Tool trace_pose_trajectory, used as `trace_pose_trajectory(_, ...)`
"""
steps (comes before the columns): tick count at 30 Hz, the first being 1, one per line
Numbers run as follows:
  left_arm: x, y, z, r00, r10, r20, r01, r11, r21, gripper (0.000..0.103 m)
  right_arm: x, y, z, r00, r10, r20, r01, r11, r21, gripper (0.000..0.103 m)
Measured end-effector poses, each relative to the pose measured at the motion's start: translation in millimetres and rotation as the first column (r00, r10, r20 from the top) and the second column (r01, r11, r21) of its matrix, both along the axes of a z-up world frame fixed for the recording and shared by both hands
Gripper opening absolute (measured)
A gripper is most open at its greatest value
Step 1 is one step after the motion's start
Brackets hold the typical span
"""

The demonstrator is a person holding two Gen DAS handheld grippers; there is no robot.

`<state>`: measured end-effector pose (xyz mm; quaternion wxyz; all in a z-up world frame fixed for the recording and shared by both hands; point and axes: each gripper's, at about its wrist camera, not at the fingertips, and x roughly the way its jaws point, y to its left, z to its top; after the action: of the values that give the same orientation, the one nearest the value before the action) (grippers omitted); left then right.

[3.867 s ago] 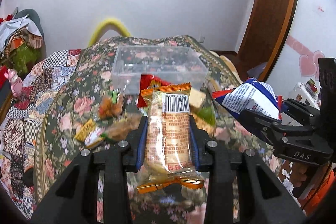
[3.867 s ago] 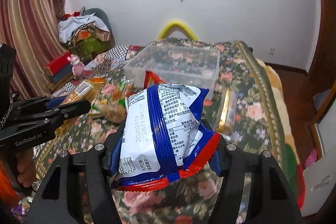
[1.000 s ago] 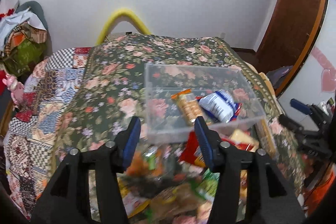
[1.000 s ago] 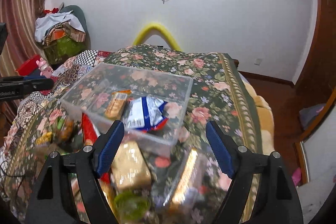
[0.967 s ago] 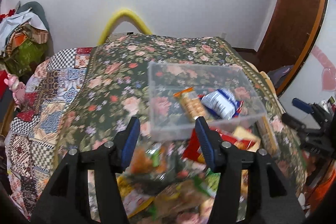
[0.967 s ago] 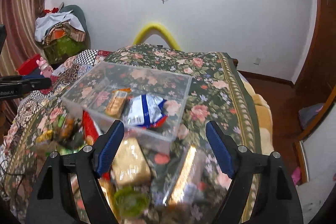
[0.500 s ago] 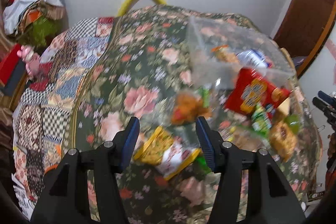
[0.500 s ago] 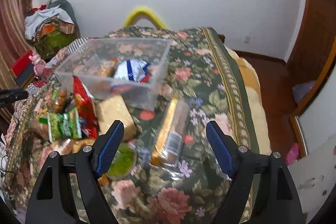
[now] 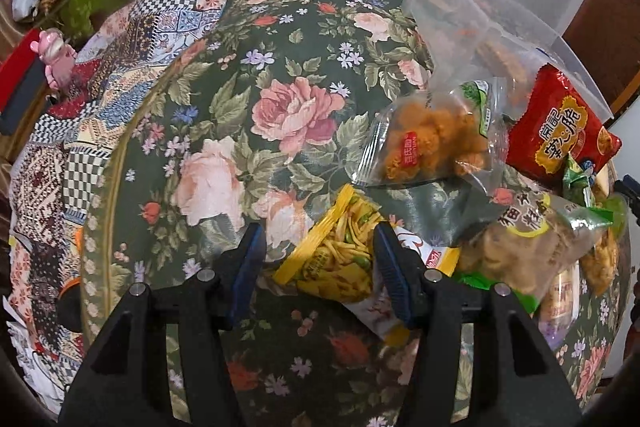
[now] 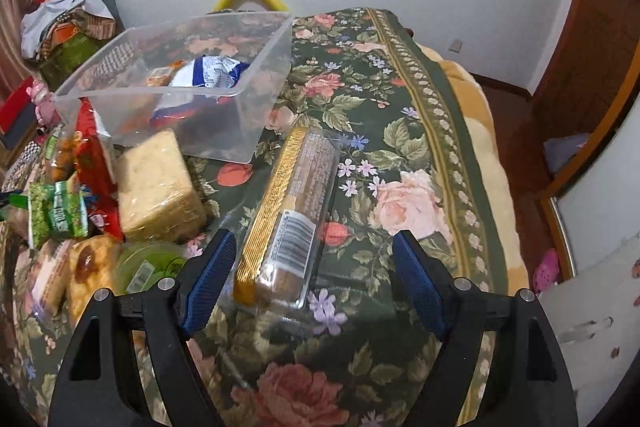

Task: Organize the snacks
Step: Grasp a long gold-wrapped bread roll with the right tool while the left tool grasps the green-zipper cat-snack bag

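Left wrist view: I'm hovering the left gripper (image 9: 316, 259) wide open and empty over the yellow noodle-snack packet (image 9: 338, 257), its crinkly foil lying between the blue pads, not pinched. Beside it I'm seeing a clear film bag of orange fried bites (image 9: 430, 143), a glossy red crisp bag (image 9: 562, 131) and a clear bag of beige pastries (image 9: 536, 247), all loose on the satiny floral bedspread (image 9: 240, 131); most of the pile is left to sort. Right wrist view: I'm holding the right gripper (image 10: 314, 277) fully spread, nothing in it, straddling the near end of a long clear-wrapped biscuit sleeve (image 10: 292, 215) with a gold strip and barcode. The rigid clear plastic bin (image 10: 260, 75) is standing just beyond it, holding only a blue-white bag (image 10: 212, 75) and an orange packet (image 10: 158, 77), so I'm judging the task early on. Outside the bin I'm counting a pale blocky cracker pack (image 10: 156, 187), a green pea packet (image 10: 58, 211) and a round green tub (image 10: 146, 263), near each other at the left.
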<state>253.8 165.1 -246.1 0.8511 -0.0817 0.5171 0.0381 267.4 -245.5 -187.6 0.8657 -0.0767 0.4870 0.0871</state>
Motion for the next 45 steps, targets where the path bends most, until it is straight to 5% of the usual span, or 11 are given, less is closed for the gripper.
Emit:
trace_pose_trajectory(13, 14, -12, -8, 1.000, -0.026, -0.014, 0.024, 0.996, -0.091, 0.057, 17, 7, -22, 1.000, -0.006, -0.028, 0.007, 1.000, 0.011, 0.077)
trace_pose_trajectory(21, 10, -21, -9, 0.999, -0.044, -0.014, 0.042, 0.991, -0.124, 0.055, 21, 10, -23, 1.000, 0.006, -0.024, -0.005, 1.000, 0.028, 0.058)
trace_pose_trajectory(23, 8, -19, -9, 0.999, -0.036, -0.013, 0.033, 0.989, -0.142, 0.050, 20, 13, -23, 0.999, 0.022, -0.027, -0.021, 0.999, 0.040, 0.043)
trace_pose_trajectory(30, -3, -6, 0, 1.000, -0.016, 0.011, 0.018, 0.982, -0.187, 0.024, 15, 14, -21, 0.999, 0.025, -0.030, -0.023, 0.997, 0.075, 0.036)
trace_pose_trajectory(34, -12, -8, 11, 0.999, -0.028, 0.025, 0.032, 0.987, -0.156, 0.021, 9, 13, -18, 0.999, 0.032, -0.032, -0.030, 0.997, 0.077, 0.035)
trace_pose_trajectory(37, -15, -11, 17, 1.000, -0.026, 0.005, 0.026, 0.992, -0.124, 0.022, 3, 12, -16, 0.998, 0.042, -0.036, -0.039, 0.996, 0.078, 0.035)
trace_pose_trajectory(42, -20, -11, 28, 1.000, -0.010, 0.005, 0.010, 0.994, -0.113, 0.052, -3, 9, -14, 0.998, 0.041, -0.041, -0.037, 0.995, 0.090, 0.034)
trace_pose_trajectory(45, -25, -16, 36, 1.000, -0.019, 0.018, 0.021, 0.996, -0.091, 0.056, -5, 8, -14, 0.998, 0.043, -0.043, -0.038, 0.995, 0.097, 0.034)
